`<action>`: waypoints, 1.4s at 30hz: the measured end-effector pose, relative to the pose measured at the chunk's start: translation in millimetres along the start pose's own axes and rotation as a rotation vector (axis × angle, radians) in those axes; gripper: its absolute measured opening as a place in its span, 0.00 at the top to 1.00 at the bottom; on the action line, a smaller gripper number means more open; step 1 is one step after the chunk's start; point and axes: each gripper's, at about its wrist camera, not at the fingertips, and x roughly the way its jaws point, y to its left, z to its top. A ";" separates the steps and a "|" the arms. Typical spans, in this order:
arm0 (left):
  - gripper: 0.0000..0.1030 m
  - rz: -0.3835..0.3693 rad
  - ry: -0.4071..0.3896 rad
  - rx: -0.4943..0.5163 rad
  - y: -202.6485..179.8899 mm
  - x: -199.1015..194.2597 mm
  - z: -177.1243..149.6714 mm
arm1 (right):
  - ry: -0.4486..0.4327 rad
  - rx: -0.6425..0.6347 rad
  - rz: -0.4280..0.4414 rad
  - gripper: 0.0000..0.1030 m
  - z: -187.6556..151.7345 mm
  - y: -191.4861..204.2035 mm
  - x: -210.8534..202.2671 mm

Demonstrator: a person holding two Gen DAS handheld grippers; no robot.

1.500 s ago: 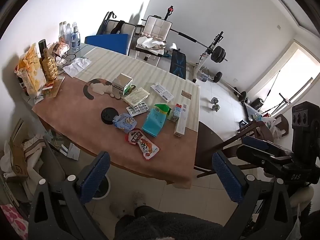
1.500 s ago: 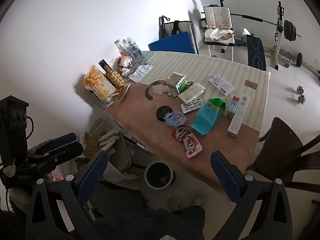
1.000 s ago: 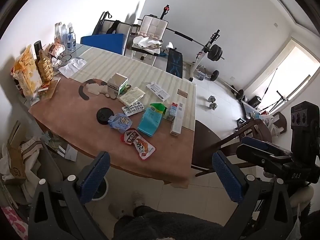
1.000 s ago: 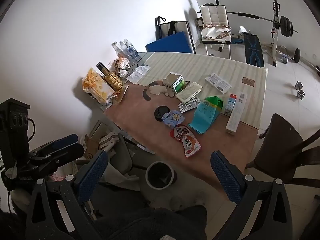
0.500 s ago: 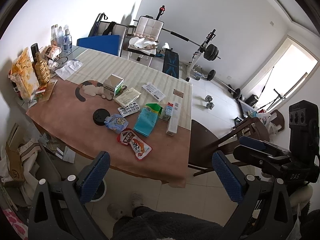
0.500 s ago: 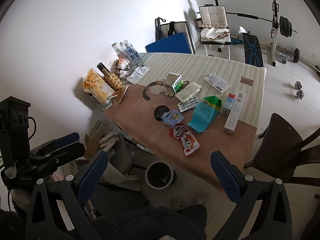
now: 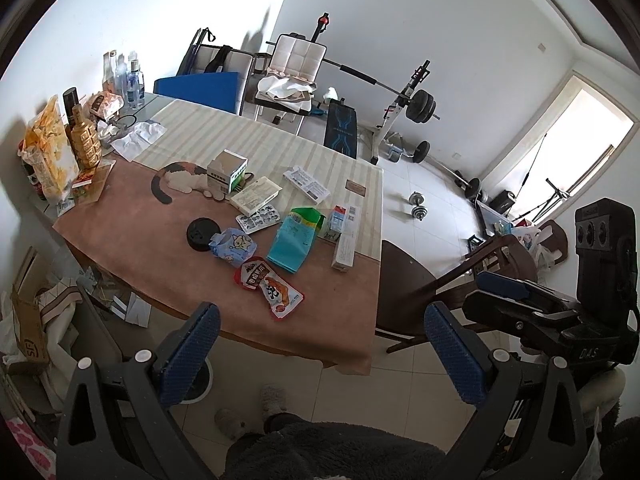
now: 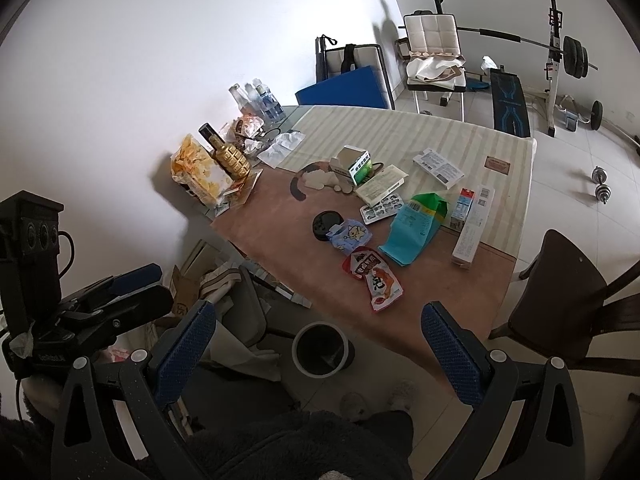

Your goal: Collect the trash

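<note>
Trash lies on the table (image 7: 120, 232): a red snack wrapper (image 7: 270, 286) (image 8: 374, 274), a teal bag (image 7: 294, 240) (image 8: 416, 228), a light-blue packet (image 7: 232, 244) (image 8: 350, 236), a black lid (image 7: 200, 233), a blister pack (image 7: 258, 218), a long white box (image 7: 346, 240) (image 8: 472, 226) and small cartons (image 7: 226, 170). A round bin (image 8: 320, 348) stands on the floor by the table's near edge. My left gripper (image 7: 320, 352) and right gripper (image 8: 316, 350) are both open and empty, held high and well short of the table.
Bottles (image 7: 82, 136), a yellow snack bag (image 7: 50, 156) and water bottles (image 7: 128, 78) stand at the table's far left. A dark wooden chair (image 8: 568, 296) is at the right. Cardboard and bags (image 7: 28, 320) lie on the floor left. Gym equipment (image 7: 408, 108) stands behind.
Both grippers have drawn back and risen a little, so the table looks slightly smaller and farther. Both stay open. Nothing on the table moved.
</note>
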 end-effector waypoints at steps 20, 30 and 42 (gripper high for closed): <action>0.00 -0.003 0.004 -0.002 4.3 -6.3 -0.5 | 0.000 -0.002 -0.002 0.00 -2.4 5.0 -1.0; 0.00 -0.003 0.001 -0.002 4.9 -6.4 -0.4 | -0.001 -0.002 -0.001 0.00 -2.4 5.0 -1.1; 0.00 -0.004 0.001 -0.001 6.3 -8.9 0.6 | 0.000 -0.003 -0.003 0.00 -2.8 6.9 -1.5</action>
